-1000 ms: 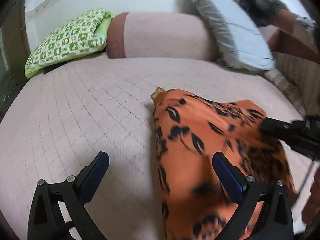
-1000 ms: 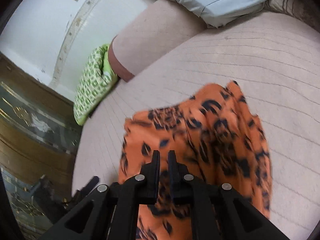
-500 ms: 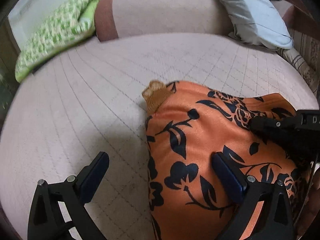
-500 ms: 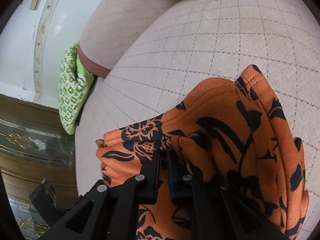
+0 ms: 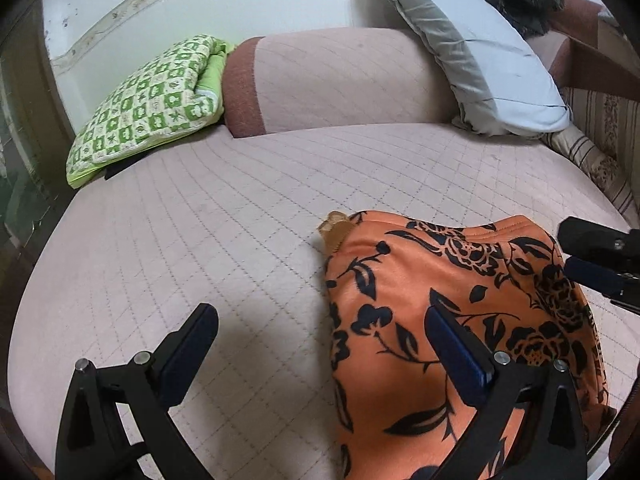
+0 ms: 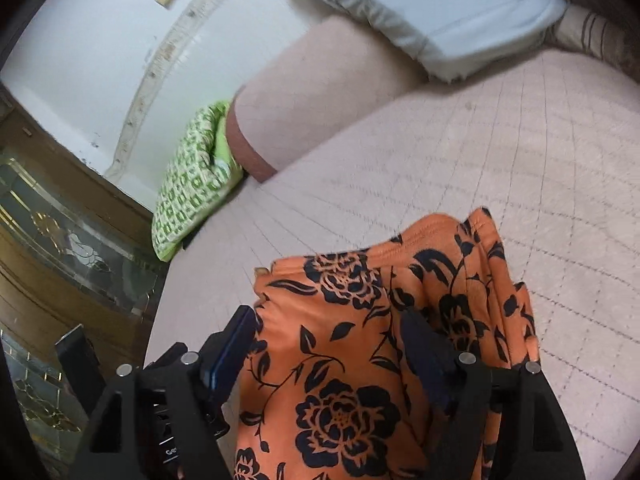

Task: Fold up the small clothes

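While its jaws are opening, the right gripper (image 6: 328, 344) hangs over the orange floral garment (image 6: 340, 360), the cloth lying below and between the two dark fingers with neither pad pressing on it; the left gripper (image 5: 320, 336) stands wide apart as well — its right-hand finger (image 5: 456, 344) is over the garment's near part, its other finger (image 5: 188, 344) over bare bedding, and nothing is clamped; in the left wrist view the right gripper's fingers show at the right edge, over the far right corner of the cloth; the garment lies on the pink quilted bed cover (image 5: 200, 220), bunched into a rough fold, with a tan tab (image 5: 336, 228) poking out at its far left corner; farther back a pink bolster (image 5: 340, 80) runs across the head of the bed — a green-and-white checked cushion (image 5: 152, 100) leans against its left end, a grey-and-pale-blue pillow (image 5: 480, 52) against its right; in the right wrist view a dark wooden panel with glass inlay (image 6: 60, 240) stands at the left.
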A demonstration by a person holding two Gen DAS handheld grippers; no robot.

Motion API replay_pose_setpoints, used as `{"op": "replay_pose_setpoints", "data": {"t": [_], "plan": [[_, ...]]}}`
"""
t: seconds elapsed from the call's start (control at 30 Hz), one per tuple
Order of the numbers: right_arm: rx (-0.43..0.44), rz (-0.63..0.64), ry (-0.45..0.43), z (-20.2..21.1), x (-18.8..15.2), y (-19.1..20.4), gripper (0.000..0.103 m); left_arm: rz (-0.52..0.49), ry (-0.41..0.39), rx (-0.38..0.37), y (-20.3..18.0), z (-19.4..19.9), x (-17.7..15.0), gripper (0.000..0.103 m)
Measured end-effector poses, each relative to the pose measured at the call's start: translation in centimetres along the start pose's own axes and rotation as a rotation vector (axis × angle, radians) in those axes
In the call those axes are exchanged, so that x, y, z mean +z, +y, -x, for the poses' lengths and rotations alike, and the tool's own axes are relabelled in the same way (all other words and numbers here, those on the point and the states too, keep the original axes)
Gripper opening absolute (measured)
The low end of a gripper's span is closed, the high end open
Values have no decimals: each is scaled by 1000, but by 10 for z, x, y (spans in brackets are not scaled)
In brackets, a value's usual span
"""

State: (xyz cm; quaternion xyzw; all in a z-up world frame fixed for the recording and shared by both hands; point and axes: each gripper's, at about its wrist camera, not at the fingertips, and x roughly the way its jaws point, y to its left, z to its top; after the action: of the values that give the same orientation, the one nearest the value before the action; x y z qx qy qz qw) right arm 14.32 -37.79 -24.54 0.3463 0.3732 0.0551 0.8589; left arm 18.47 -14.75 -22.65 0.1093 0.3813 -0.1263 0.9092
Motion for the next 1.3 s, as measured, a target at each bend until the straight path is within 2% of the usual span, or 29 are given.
{"op": "replay_pose_setpoints", "data": {"t": [0.3,0.6,0.73,0.97,1.17,1.3], "plan": [[15,53,29,11,-20,13,78,24,-9,7,10,15,-14,103],[5,73,7,33,-34,10,78,20,-15,-5,11,26,-27,103],[-28,52,-9,46,-31,-5,78,26,-15,-67,16,29,-31,103],[-100,-90,-22,69,-22,-70,78,12,28,-260,23,26,-39,103],[-46,-203,-1,75,-21,-106,78,43,17,-267,30,23,-42,103],[-51,-178,52,63,-23,-101,78,32,50,-268,25,15,-44,103]]}}
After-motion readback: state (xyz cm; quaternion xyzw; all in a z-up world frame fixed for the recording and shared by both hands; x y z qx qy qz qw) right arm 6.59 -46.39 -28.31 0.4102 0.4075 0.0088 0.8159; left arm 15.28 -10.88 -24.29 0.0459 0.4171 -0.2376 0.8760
